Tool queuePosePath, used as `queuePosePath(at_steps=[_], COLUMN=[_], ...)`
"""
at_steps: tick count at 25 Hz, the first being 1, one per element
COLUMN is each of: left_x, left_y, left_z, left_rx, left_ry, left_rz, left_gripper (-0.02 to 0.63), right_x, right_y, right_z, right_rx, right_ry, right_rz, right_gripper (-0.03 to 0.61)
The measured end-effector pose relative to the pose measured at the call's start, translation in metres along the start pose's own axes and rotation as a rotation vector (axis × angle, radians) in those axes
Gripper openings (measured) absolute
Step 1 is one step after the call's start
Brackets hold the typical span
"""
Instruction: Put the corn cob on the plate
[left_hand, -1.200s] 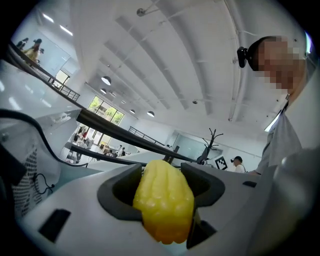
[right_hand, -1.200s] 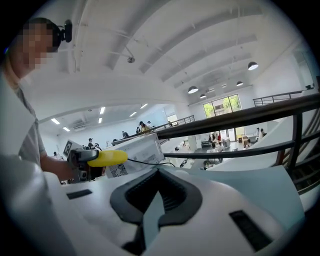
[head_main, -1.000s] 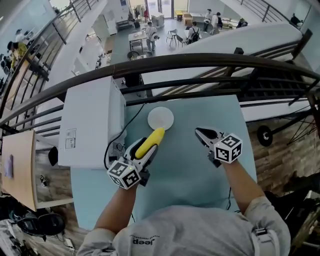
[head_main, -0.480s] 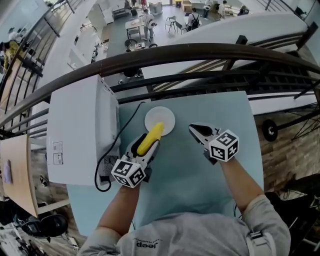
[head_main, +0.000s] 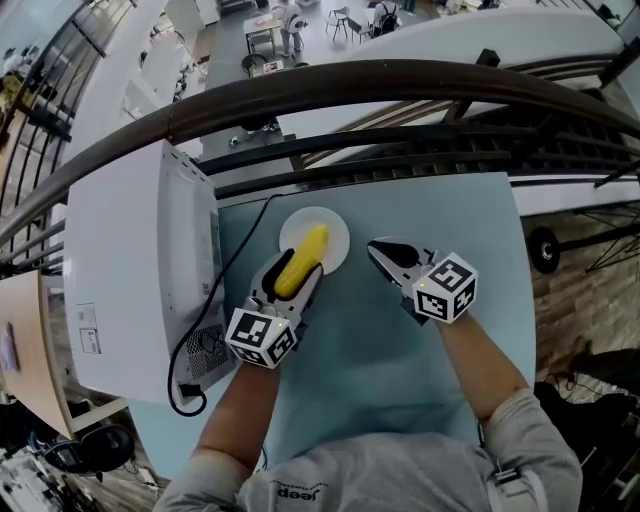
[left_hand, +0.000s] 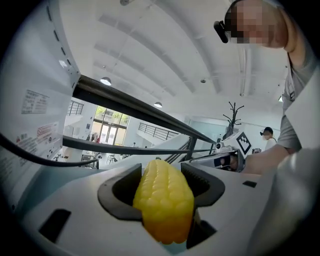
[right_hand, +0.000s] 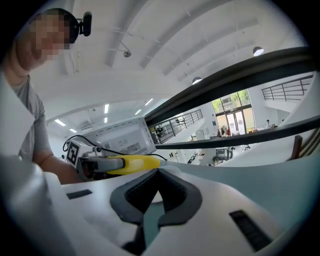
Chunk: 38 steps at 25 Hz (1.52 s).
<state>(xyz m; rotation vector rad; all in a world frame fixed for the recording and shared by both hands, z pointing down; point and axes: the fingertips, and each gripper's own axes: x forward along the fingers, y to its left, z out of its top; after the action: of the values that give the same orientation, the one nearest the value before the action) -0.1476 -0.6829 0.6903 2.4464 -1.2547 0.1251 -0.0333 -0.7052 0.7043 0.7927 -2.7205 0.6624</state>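
Observation:
A yellow corn cob (head_main: 302, 260) sticks out forward from my left gripper (head_main: 293, 285), which is shut on its rear half. The cob's tip lies over the small round white plate (head_main: 333, 241) on the pale teal table (head_main: 400, 360); I cannot tell whether it touches. In the left gripper view the corn cob (left_hand: 162, 202) fills the gap between the dark pads (left_hand: 121, 192). My right gripper (head_main: 383, 254) hovers just right of the plate, jaws together, holding nothing. The right gripper view shows its tips (right_hand: 158, 171) meeting, with the cob (right_hand: 134, 162) off to the left.
A large white machine (head_main: 130, 260) stands along the table's left side, with a black cable (head_main: 213, 300) trailing past the plate. A dark curved railing (head_main: 350, 85) borders the table's far edge, with a drop to a lower floor beyond it.
Both grippers have moved forward and lower toward the plate. The cob's tip, short of the plate a second ago, now lies over it. The grip on the cob is unchanged.

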Motion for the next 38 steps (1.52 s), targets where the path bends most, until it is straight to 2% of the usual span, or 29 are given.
queuePosePath(at_steps=[4, 14, 34, 38], left_x=[0.015, 0.041, 0.054, 0.054], left_y=[0.005, 0.004, 0.008, 0.013], left_z=[-0.005, -0.016, -0.041, -0.047], left_rx=[0.041, 0.200, 0.252, 0.241], left_ry=[0.008, 0.070, 0.131, 0.157], left_rz=[0.005, 0.042, 0.027, 0.039], left_gripper=[0.256, 0.256, 0.259, 0.258], right_x=[0.010, 0.028, 0.033, 0.034], right_y=[-0.005, -0.009, -0.008, -0.005], right_z=[-0.007, -0.004, -0.022, -0.024], right_rx=[0.000, -0.055, -0.033, -0.031], right_ry=[-0.001, -0.022, -0.011, -0.007], right_rz=[0.012, 0.034, 0.046, 0.052], right_gripper=[0.017, 0.017, 0.017, 0.017])
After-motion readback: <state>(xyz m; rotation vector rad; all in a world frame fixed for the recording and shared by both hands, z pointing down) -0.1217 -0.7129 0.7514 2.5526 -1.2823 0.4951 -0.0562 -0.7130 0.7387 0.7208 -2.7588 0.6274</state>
